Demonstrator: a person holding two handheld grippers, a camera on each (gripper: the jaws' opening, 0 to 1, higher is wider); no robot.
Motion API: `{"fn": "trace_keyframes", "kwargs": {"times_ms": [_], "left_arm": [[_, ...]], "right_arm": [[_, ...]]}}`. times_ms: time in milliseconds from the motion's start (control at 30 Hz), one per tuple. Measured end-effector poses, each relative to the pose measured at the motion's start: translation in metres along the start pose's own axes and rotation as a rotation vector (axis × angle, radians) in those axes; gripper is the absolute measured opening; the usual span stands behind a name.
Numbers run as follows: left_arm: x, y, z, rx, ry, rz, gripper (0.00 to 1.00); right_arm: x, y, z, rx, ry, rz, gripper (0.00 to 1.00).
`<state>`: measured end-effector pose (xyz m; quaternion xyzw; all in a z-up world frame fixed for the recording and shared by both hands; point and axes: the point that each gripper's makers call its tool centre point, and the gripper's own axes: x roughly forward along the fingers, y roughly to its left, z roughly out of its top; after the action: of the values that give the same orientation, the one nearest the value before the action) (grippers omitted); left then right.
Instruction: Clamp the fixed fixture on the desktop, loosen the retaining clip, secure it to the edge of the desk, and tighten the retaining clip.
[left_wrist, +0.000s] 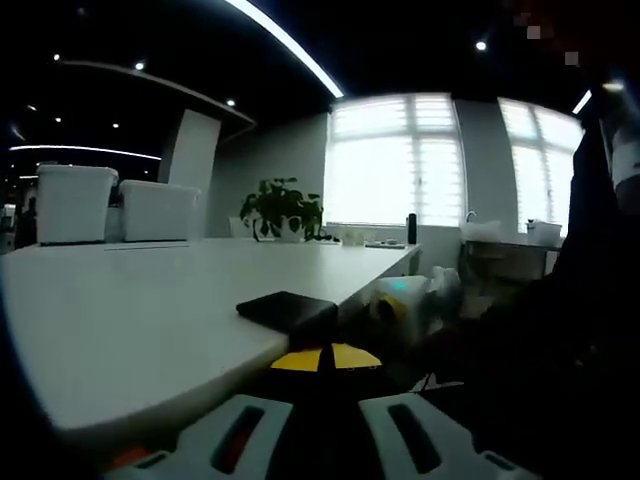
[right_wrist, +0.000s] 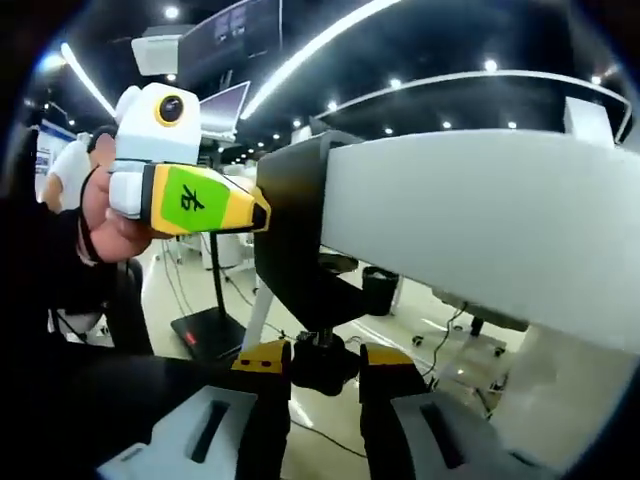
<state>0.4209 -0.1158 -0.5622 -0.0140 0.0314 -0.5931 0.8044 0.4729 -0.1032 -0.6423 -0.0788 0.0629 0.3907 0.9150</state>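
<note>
Black, the clamp fixture (right_wrist: 300, 240) hooks over the white desk (right_wrist: 480, 220) edge, its top half-hidden. The right gripper (right_wrist: 325, 372) pinches its screw knob (right_wrist: 322, 362) beneath; the left gripper (left_wrist: 320, 425) grips its top plate (left_wrist: 288, 312). Bright windows (left_wrist: 395, 160) beyond.

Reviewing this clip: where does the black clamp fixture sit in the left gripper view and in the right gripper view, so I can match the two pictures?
Left gripper view: the black clamp fixture lies low at centre, its top plate on the desk edge, just above the left gripper.
Right gripper view: its C-shaped body wraps the desk edge at centre; the right gripper closes on the knob under it.
Shared landmark: the white desk.
</note>
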Motion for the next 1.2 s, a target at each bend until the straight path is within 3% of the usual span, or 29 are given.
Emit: {"fn": "trace_keyframes", "kwargs": {"times_ms": [33, 233, 300, 333, 400, 500, 533, 600, 633, 700, 800, 867, 1000, 1067, 1133, 1200], "left_arm": [[0.0, 0.0, 0.0, 0.001, 0.0, -0.001, 0.03], [0.001, -0.001, -0.001, -0.003, -0.001, -0.005, 0.03], [0.0, -0.001, -0.001, -0.004, -0.002, 0.0, 0.03], [0.0, -0.001, -0.001, -0.004, -0.002, 0.003, 0.03], [-0.001, 0.001, -0.001, -0.021, -0.004, 0.002, 0.03], [-0.005, 0.002, -0.002, -0.032, -0.01, 0.01, 0.03], [-0.007, 0.003, -0.001, -0.039, -0.016, 0.014, 0.03], [-0.008, 0.004, -0.001, -0.035, -0.023, 0.018, 0.03], [-0.008, 0.004, -0.003, -0.036, -0.02, 0.019, 0.03], [-0.008, 0.005, -0.01, -0.043, -0.009, 0.028, 0.03], [-0.011, 0.005, -0.006, -0.047, -0.015, 0.036, 0.03], [-0.012, 0.004, -0.001, -0.05, -0.029, 0.03, 0.03], [-0.01, 0.01, 0.001, -0.04, -0.031, 0.027, 0.03], [-0.009, 0.01, 0.001, -0.043, -0.033, 0.024, 0.03], [-0.009, 0.01, 0.001, -0.046, -0.034, 0.022, 0.03], [-0.009, 0.011, 0.001, -0.048, -0.037, 0.02, 0.03]], "right_arm": [[0.002, 0.002, 0.002, -0.037, -0.014, 0.018, 0.24], [0.002, 0.004, 0.002, -0.023, -0.005, 0.011, 0.25], [0.001, 0.004, 0.003, -0.023, 0.01, -0.037, 0.25], [-0.001, 0.007, 0.009, 0.007, -0.016, -0.07, 0.25], [-0.004, 0.011, 0.014, 0.047, -0.038, -0.103, 0.33], [-0.009, 0.012, 0.015, 0.062, -0.052, -0.231, 0.37], [-0.011, 0.013, 0.015, 0.066, -0.049, -0.257, 0.42], [-0.014, 0.011, 0.015, 0.063, -0.049, -0.386, 0.59], [-0.014, 0.012, 0.016, 0.066, -0.049, -0.407, 0.64], [-0.015, 0.017, 0.017, 0.068, -0.046, -0.489, 0.61], [-0.016, 0.008, 0.005, 0.076, 0.034, -0.596, 0.63], [-0.016, -0.003, -0.005, 0.168, 0.049, -0.65, 0.59], [-0.008, -0.002, -0.005, 0.154, 0.055, -0.653, 0.36], [-0.01, -0.007, -0.003, 0.147, 0.052, -0.692, 0.27], [-0.01, -0.013, -0.004, 0.123, 0.073, -0.705, 0.24], [-0.013, -0.012, -0.005, 0.153, 0.077, -0.693, 0.24]]}}
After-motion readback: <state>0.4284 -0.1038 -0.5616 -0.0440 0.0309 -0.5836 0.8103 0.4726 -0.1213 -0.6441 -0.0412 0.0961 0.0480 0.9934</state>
